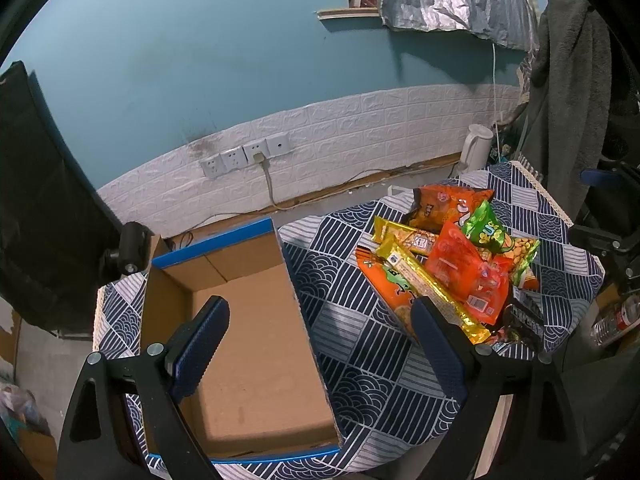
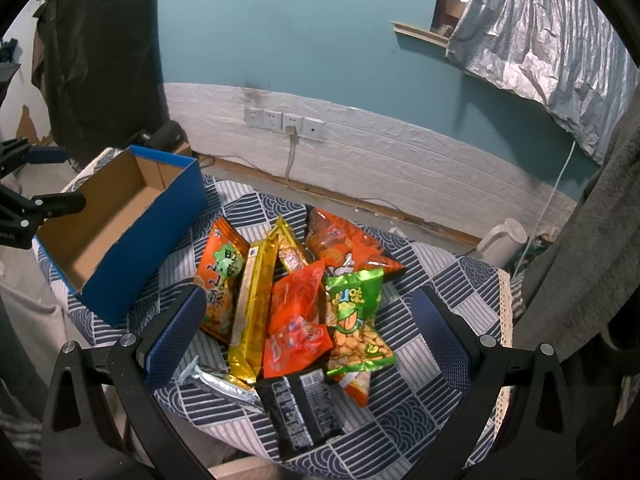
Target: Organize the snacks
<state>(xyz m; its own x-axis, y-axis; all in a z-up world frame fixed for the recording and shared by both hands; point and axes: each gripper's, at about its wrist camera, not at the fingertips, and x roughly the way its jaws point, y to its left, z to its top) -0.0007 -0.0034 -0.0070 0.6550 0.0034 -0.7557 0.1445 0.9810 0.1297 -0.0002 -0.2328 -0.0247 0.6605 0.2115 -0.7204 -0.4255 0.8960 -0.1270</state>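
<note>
Hovering tongs (image 2: 316,328), spread, over snacks (image 2: 294,312)

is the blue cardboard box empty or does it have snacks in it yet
Empty. The blue box shows only its bare brown floor in both views, and the snack packets all lie piled on the patterned cloth beside it.

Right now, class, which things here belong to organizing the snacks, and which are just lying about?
Belong to the job:
snack packets
blue cardboard box, nothing in it
left gripper, open
right gripper, open

Just lying about:
white kettle
wall sockets
water bottle
grey towel
</note>
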